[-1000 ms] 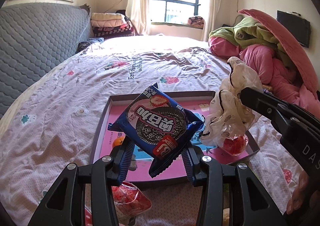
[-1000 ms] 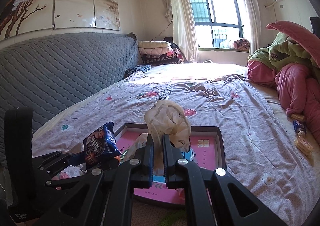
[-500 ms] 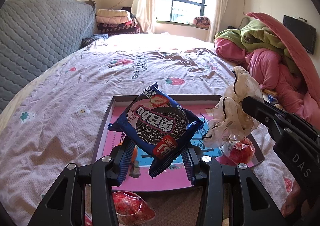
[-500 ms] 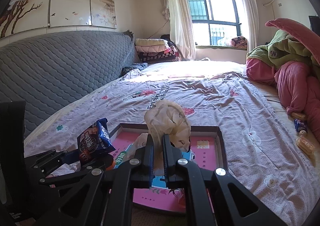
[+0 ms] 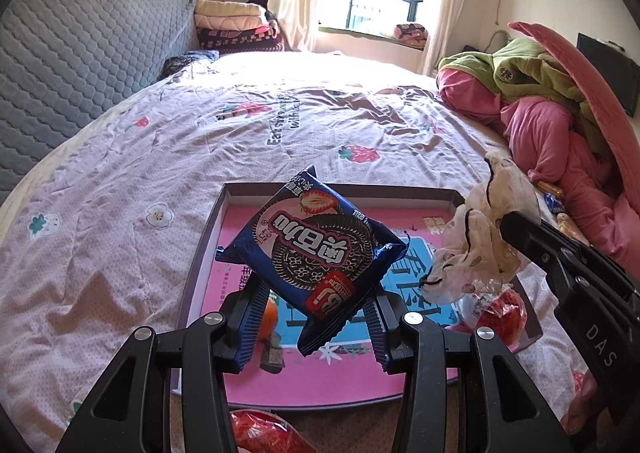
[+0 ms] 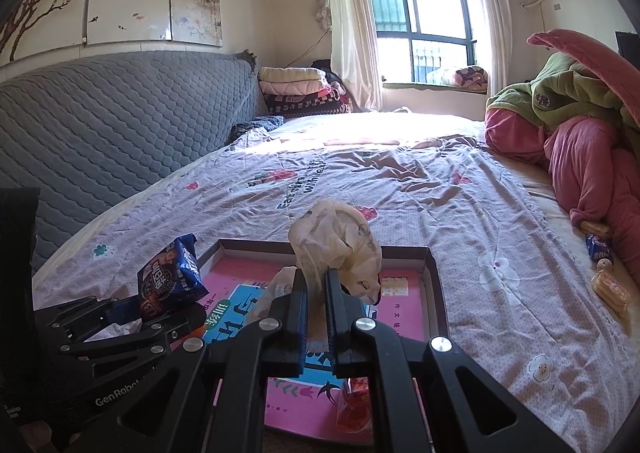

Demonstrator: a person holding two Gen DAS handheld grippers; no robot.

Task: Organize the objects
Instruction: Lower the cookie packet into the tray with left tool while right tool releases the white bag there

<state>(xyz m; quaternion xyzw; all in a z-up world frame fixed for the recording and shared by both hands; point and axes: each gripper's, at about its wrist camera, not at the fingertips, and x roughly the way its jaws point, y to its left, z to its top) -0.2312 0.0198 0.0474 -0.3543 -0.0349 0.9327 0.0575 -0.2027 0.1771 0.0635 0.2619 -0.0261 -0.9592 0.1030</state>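
Observation:
My left gripper [image 5: 314, 315] is shut on a blue Oreo cookie packet [image 5: 314, 253] and holds it above the pink box lid tray [image 5: 224, 209] on the bed. The packet also shows in the right wrist view [image 6: 170, 281]. My right gripper [image 6: 316, 293] is shut on a crumpled cream plastic bag [image 6: 336, 249], held over the tray [image 6: 434, 273]; the bag also shows in the left wrist view [image 5: 480, 237]. A red wrapped snack [image 5: 500, 309] and an orange fruit [image 5: 270, 313] lie in the tray.
Another red snack packet [image 5: 264, 433] lies on the bed below the tray's near edge. Several small snacks [image 6: 604, 273] lie on the sheet at the right beside piled pink and green quilts [image 6: 580, 133]. A grey quilted headboard [image 6: 100, 133] stands at the left.
Both grippers have moved forward over the tray, still holding the packet and the bag. The tray sits lower and nearer in both views.

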